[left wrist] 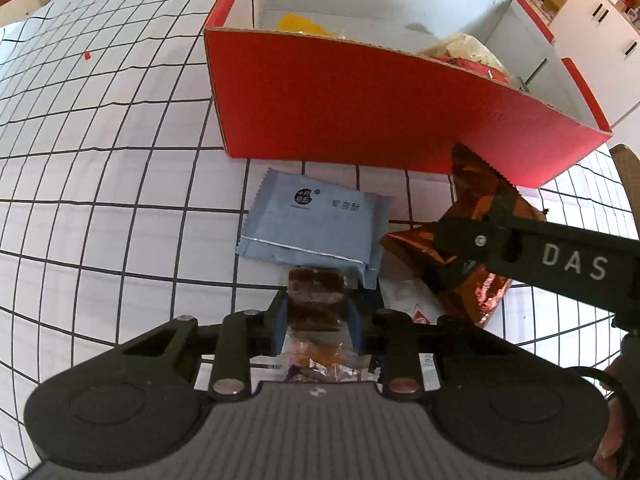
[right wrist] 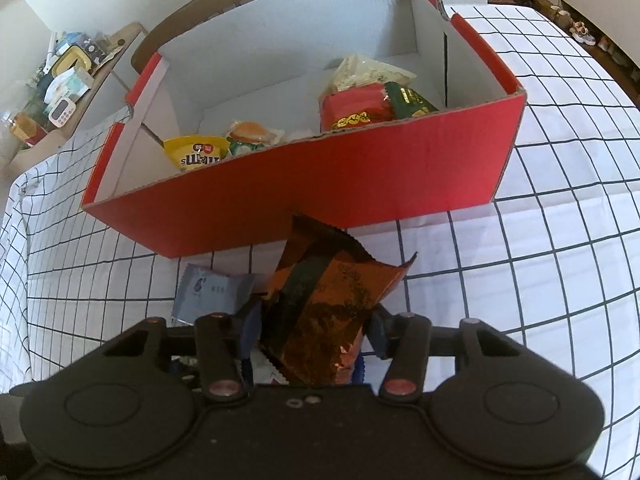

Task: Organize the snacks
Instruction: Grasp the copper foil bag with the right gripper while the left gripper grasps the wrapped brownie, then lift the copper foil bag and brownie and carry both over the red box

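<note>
Seemingly clear-wrapped brown snack in left fingers, right fingers on copper packet, "DAS".

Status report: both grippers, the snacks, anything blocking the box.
Left gripper shut on brown snack bar. Right gripper shut on copper foil packet. Blue packet on cloth. Red box open, path clear.

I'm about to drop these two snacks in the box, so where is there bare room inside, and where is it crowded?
Inside the red box, bare floor lies along the far wall behind the yellow bag, and at the near left corner. The right end is crowded: red pack, green pack, pale bag. In front, the blue packet fills the cloth.
</note>
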Motion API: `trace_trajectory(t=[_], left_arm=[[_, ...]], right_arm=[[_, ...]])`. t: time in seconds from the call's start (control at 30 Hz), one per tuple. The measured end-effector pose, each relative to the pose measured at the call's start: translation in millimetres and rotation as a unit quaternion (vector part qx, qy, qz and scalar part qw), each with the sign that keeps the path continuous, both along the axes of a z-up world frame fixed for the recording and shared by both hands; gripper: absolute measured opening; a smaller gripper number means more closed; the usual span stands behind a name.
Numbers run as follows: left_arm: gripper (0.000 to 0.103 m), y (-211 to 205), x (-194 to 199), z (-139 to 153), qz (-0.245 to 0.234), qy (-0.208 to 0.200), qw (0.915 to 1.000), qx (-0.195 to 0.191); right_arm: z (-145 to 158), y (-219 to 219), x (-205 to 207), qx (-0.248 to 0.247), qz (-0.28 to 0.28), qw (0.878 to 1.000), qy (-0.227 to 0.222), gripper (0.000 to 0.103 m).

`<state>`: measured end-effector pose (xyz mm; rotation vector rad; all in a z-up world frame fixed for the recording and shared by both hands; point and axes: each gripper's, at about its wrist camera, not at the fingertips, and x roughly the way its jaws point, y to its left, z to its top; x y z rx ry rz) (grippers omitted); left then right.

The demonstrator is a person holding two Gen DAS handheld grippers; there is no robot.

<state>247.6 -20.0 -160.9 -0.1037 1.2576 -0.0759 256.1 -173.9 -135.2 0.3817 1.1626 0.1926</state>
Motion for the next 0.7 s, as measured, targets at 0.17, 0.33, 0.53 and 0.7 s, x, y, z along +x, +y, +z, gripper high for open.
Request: trace_trajectory(t=[0.17,0.33,0.53,0.7], left_arm=[[0.029,5.3,-4.8,6.6,0.006,-0.005,0.9999,-0.008],[0.029,15.2,-9.9,16.8,0.018,-0.007,0.9996,-0.021],[0.029,25.1,-19.9,34.9,0.026,-0.020,0.9990,-0.031],[0.029,32.6,-29.9,53.0,0.028,-0.032,0.9985,-0.034]], right_arm=[[4.1,-7.0,-7.5,0.005,-0.006,1.000,-0.006,0.050],[14.9,-12.5,-18.1,0.013,0.001,1.000,-0.017,0.050],[34.8,-16.0,-32.0,0.021,0.018,0.999,-0.038,0.050],[49.7,-19.7,-41.0,0.026,0.027,0.998,-0.050,0.050]])
